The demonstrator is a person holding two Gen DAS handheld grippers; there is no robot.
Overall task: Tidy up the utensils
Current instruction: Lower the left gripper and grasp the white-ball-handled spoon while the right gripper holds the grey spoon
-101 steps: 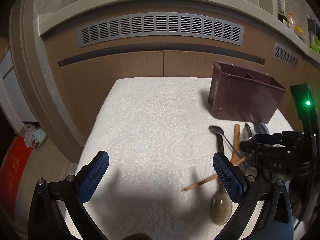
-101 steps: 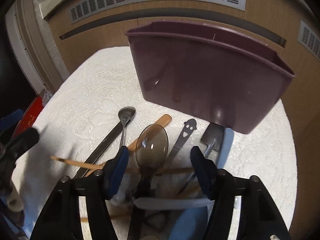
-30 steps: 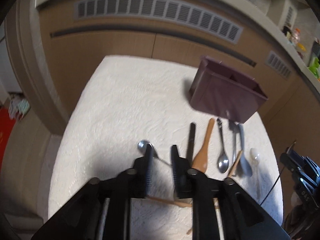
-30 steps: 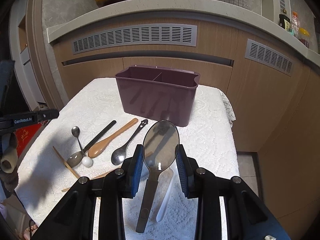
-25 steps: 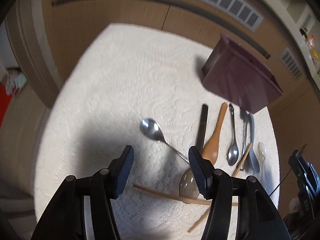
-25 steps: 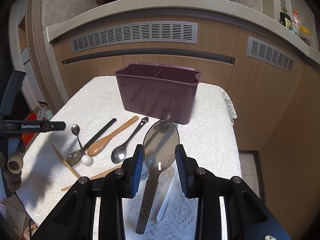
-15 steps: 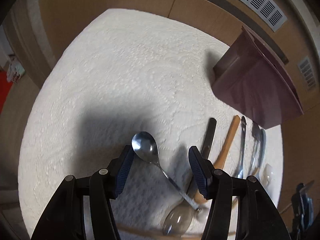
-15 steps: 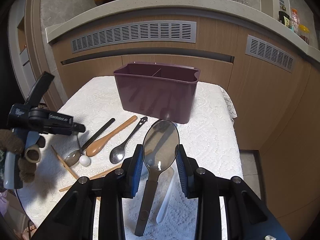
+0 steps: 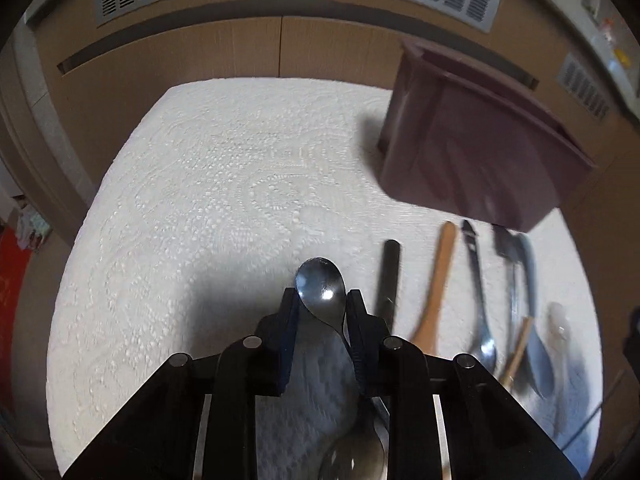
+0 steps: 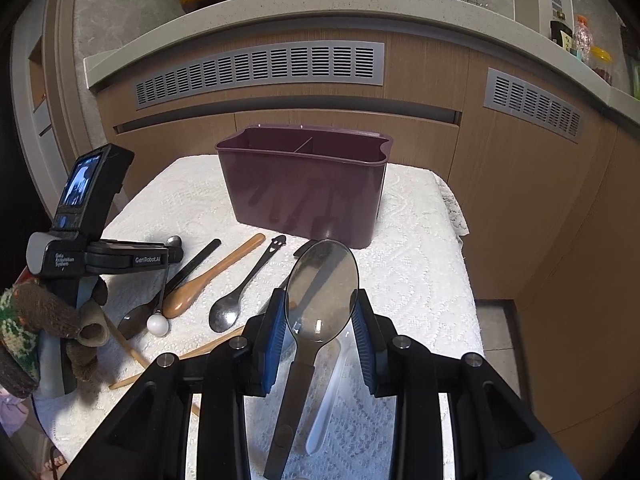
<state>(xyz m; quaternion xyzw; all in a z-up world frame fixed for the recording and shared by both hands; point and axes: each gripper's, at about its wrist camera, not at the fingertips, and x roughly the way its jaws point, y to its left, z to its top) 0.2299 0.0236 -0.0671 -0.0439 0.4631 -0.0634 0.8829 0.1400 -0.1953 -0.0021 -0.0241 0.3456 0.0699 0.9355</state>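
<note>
Two grippers each pinched a spoon: the right gripper [image 10: 319,322] held a smoky translucent spoon [image 10: 322,286], with the maroon caddy [image 10: 304,188] straight ahead; the left gripper [image 9: 321,312] clamped a small steel spoon [image 9: 321,286].

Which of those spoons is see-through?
The large smoky translucent plastic spoon gripped by the right gripper; the tablecloth shows through its bowl, unlike the metal and wooden ones.

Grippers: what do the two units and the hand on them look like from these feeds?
Both grippers, left gripper and right gripper, are black with silver pivot screws and textured blue pads. Seen from the right wrist, the left unit carries white "GenRobot.AI" lettering, a lit screen, and a grey handle held by a brown knit glove.
</note>
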